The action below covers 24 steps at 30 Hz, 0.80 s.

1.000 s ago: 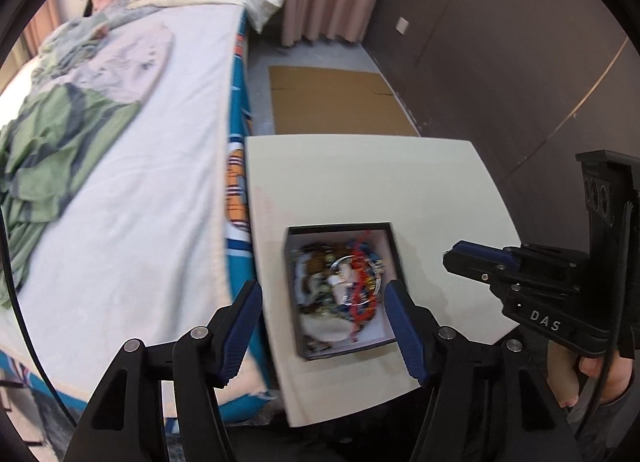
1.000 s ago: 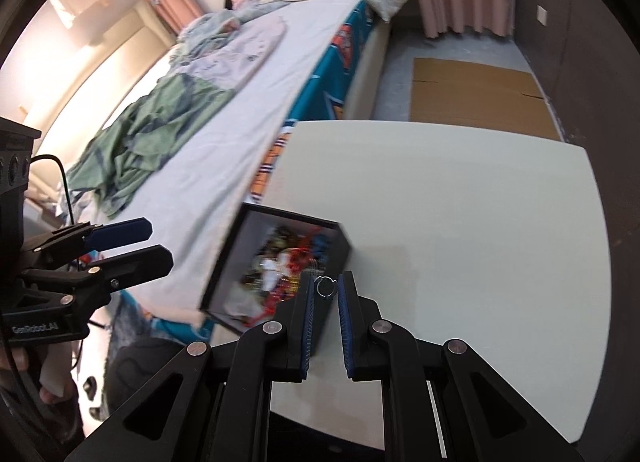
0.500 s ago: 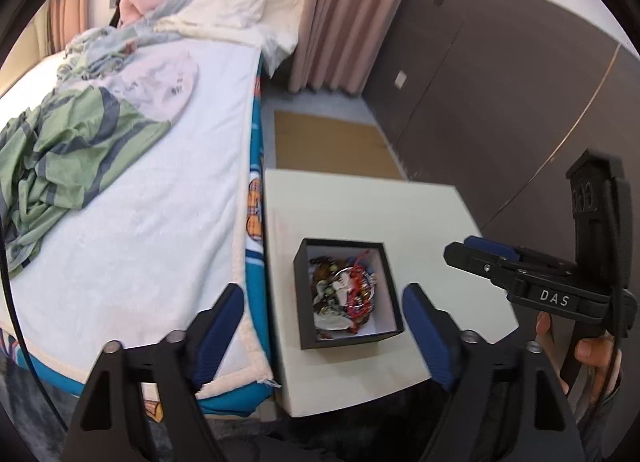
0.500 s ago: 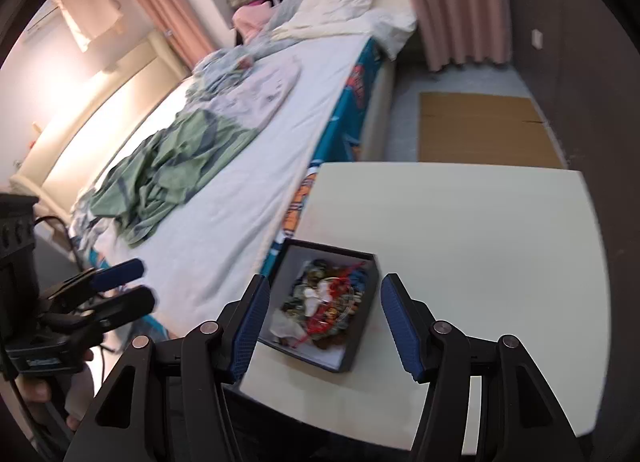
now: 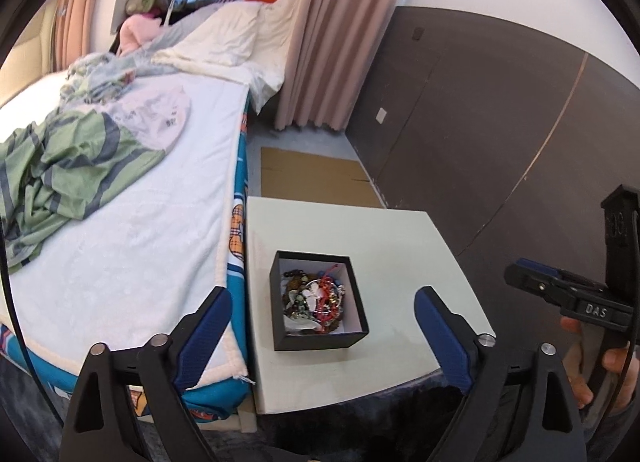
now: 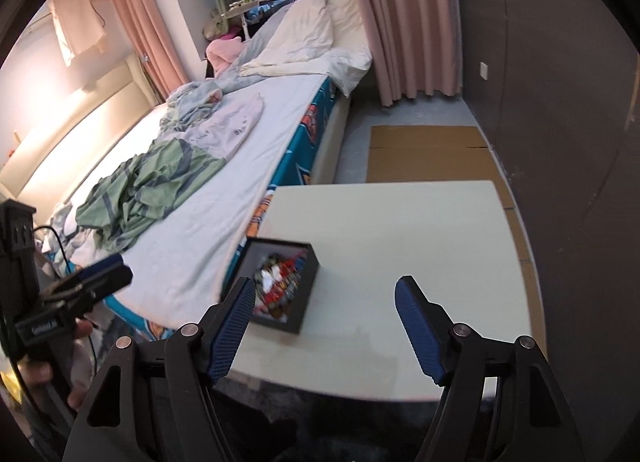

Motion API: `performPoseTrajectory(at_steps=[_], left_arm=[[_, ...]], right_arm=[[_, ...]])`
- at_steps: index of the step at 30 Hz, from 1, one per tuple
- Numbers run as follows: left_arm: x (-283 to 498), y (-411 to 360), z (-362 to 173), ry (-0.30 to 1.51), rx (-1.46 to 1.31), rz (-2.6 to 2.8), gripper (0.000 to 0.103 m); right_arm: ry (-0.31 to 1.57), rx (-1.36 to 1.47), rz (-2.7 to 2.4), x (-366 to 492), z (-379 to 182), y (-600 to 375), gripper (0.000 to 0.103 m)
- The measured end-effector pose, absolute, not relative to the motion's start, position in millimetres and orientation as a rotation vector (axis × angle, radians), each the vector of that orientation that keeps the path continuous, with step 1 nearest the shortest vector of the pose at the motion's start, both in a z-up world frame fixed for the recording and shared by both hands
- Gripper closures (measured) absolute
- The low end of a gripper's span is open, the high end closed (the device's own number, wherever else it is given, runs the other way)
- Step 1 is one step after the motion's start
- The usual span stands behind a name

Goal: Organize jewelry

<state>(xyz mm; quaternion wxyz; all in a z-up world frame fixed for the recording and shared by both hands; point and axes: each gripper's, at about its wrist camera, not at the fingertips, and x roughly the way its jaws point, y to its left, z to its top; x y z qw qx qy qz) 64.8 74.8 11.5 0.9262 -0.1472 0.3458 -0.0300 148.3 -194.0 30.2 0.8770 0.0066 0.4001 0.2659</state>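
A black open box (image 5: 318, 301) with a white lining holds a tangled heap of jewelry (image 5: 316, 300) with red, white and dark beads. It sits near the left front of a pale table (image 5: 400, 246), also in the right wrist view (image 6: 280, 286). My left gripper (image 5: 322, 336) is open and empty, held back from the table's front edge. My right gripper (image 6: 324, 326) is open and empty, above the front edge, right of the box. It also shows in the left wrist view (image 5: 560, 286).
A bed (image 5: 132, 230) with white bedding and a green striped cloth (image 5: 68, 166) runs along the table's left side. Flat cardboard (image 5: 316, 178) lies on the floor beyond the table. A dark wall (image 5: 500, 122) stands to the right.
My right gripper, shut on a small ring over the box a second ago, has opened and no longer holds it. Both grippers have pulled back and up from the box.
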Motion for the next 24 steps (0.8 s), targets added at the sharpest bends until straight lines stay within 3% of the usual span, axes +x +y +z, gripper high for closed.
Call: performPoseTrajectory(at_steps=[3, 7, 9, 24], left_arm=[[56, 60, 15, 0.675, -0.26, -0.062, 0.001], [44, 43, 19, 0.647, -0.222, -0.062, 0.001], [37, 36, 21, 0.633, -0.201, -0.057, 0.001], [-4, 7, 8, 0.56, -0.101, 0.001, 0.001]], right_arm=[[0.814, 0.033, 0.539, 136, 31, -214, 0.007], [0.794, 0.066, 0.503, 122, 32, -239, 0.006], [0.791, 0.069, 0.482, 113, 31, -252, 0.001], [0.689, 0.104, 0.478, 63, 10, -293, 0.0]])
